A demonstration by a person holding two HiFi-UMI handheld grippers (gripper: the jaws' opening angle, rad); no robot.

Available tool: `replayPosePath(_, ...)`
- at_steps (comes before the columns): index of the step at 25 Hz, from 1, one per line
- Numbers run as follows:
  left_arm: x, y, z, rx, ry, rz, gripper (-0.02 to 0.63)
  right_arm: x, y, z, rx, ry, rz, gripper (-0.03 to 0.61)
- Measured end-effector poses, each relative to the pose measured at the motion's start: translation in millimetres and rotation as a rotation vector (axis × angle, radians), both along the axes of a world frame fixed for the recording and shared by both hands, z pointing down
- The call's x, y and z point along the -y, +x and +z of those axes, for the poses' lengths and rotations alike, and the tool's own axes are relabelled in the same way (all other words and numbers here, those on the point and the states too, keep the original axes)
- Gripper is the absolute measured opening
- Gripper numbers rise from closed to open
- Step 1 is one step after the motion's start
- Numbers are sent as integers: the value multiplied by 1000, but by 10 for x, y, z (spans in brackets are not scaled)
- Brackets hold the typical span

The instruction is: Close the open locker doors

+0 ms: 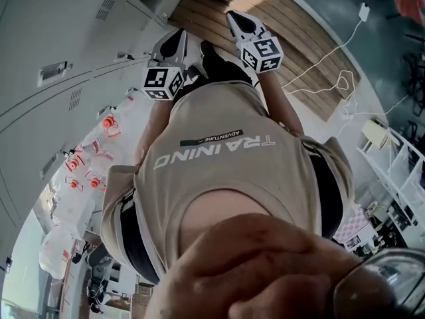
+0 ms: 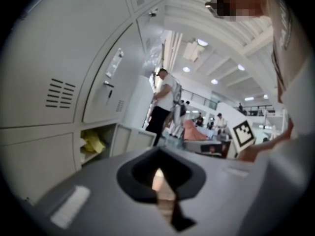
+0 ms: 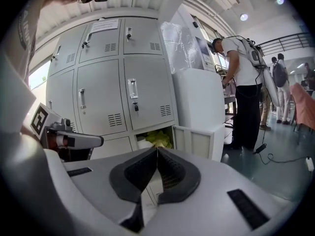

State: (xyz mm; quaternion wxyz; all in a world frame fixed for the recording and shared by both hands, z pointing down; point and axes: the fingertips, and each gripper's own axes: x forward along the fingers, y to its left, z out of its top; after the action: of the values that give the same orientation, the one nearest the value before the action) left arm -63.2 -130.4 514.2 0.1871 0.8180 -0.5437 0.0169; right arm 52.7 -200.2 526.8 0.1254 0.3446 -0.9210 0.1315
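A bank of grey lockers (image 3: 115,77) stands ahead. One bottom locker (image 3: 156,138) is open, with something yellow inside, and its door (image 3: 197,141) swings out to the right. The left gripper view shows the same open compartment (image 2: 93,142) and door (image 2: 132,139). In the head view both grippers are held out in front of the person's torso, apart from the lockers (image 1: 53,78). My left gripper (image 1: 176,40) and right gripper (image 1: 238,20) hold nothing. The jaws of the left gripper (image 2: 157,151) meet, and so do those of the right gripper (image 3: 157,150).
A person in a white shirt and dark trousers (image 3: 243,82) stands beyond the open door, next to a plastic-wrapped white cabinet (image 3: 197,92). A white cable (image 1: 332,72) lies on the floor. Clear bags with red caps (image 1: 86,168) are at the left, white shelving (image 1: 398,171) at the right.
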Motion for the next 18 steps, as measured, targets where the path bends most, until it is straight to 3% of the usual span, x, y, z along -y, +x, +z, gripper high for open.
replayPosePath(9, 779, 27, -86, 90, -8, -33, 0, 971, 232, 127, 61, -11, 22, 15)
replayPosePath(18, 1520, -4, 91, 154, -22, -138, 0, 1885, 507, 394, -6, -34, -21, 15)
